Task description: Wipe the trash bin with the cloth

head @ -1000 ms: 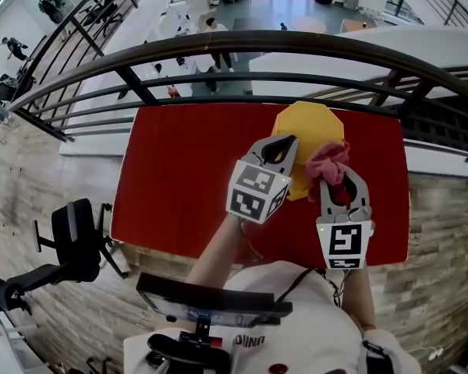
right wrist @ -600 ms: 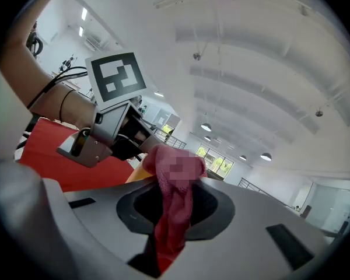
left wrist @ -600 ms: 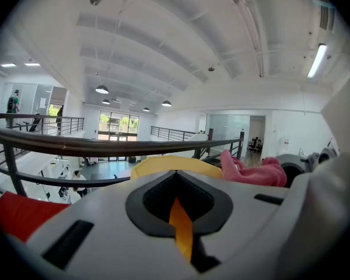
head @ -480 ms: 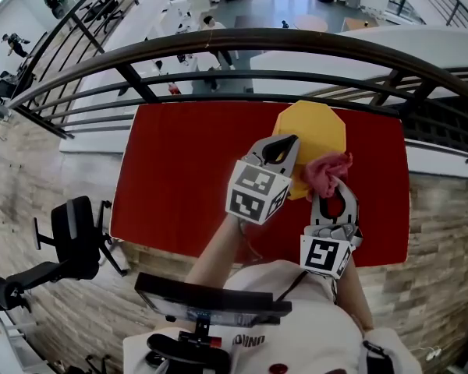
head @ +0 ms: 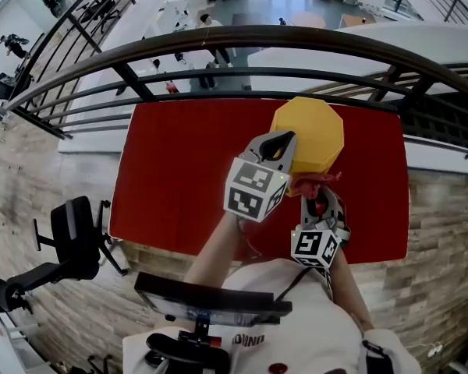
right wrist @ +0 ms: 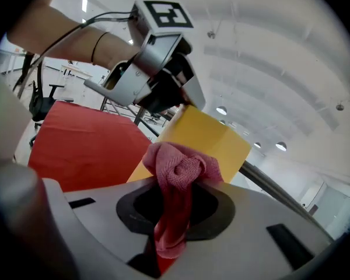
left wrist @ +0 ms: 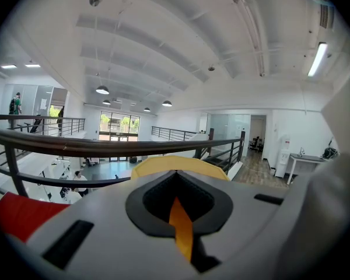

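Observation:
A yellow trash bin (head: 313,131) is held tilted above the red table (head: 179,170). My left gripper (head: 278,144) is shut on the bin's left rim; in the left gripper view a thin yellow edge (left wrist: 179,223) sits between the jaws, with the bin (left wrist: 163,163) just beyond. My right gripper (head: 318,199) is shut on a pink cloth (head: 307,181), which is bunched against the bin's near lower side. In the right gripper view the cloth (right wrist: 179,167) bulges out of the jaws and touches the bin (right wrist: 213,137), with the left gripper (right wrist: 184,101) above it.
A dark curved railing (head: 218,47) runs just beyond the table's far edge, with a lower floor and people below it. A black office chair (head: 79,236) stands at the left on the brick-patterned floor. The person's torso is at the near edge.
My right gripper has drawn back toward the person and left, taking the cloth from the bin's right side to its near lower side. The bin now stands more upright.

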The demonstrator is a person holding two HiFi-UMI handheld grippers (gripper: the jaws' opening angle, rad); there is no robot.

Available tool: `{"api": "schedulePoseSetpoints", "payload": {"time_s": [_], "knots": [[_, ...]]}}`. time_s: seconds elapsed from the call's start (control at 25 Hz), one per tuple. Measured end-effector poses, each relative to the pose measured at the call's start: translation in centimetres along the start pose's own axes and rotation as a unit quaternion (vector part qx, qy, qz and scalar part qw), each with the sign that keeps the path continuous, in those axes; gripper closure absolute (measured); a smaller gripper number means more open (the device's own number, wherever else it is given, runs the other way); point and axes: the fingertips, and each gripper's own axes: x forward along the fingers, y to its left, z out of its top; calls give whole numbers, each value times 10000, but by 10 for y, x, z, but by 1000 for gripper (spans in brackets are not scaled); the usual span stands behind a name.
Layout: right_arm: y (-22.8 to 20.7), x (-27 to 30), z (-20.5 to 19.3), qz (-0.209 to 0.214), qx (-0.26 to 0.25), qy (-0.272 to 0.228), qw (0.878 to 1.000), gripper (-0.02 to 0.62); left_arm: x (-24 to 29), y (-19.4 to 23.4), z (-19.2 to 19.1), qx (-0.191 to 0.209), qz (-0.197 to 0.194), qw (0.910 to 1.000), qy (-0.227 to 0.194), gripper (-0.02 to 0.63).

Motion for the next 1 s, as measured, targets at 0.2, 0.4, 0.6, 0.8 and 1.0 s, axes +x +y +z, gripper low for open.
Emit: {"api": "schedulePoseSetpoints", "payload": {"time_s": [0.2, 0.4, 0.6, 0.8, 1.0], "knots": [[22, 13, -27, 402, 113, 298, 9987, 531, 1, 1, -1, -6, -11, 10000, -18, 611], [44, 25, -58, 878, 160, 704, 9935, 531, 1, 1, -1, -10, -20, 10000, -23, 611], [69, 40, -92, 1345, 90, 1199, 9836, 531, 3, 3, -2, -3, 15, 10000, -28, 611], [86, 48, -114, 1603, -129, 1525, 9751, 531, 3, 3, -1, -5, -3, 10000, -21, 611], [76, 32, -106, 1984, 97, 1523, 9682, 531, 3, 2, -2, 6, -15, 10000, -37, 611]]}}
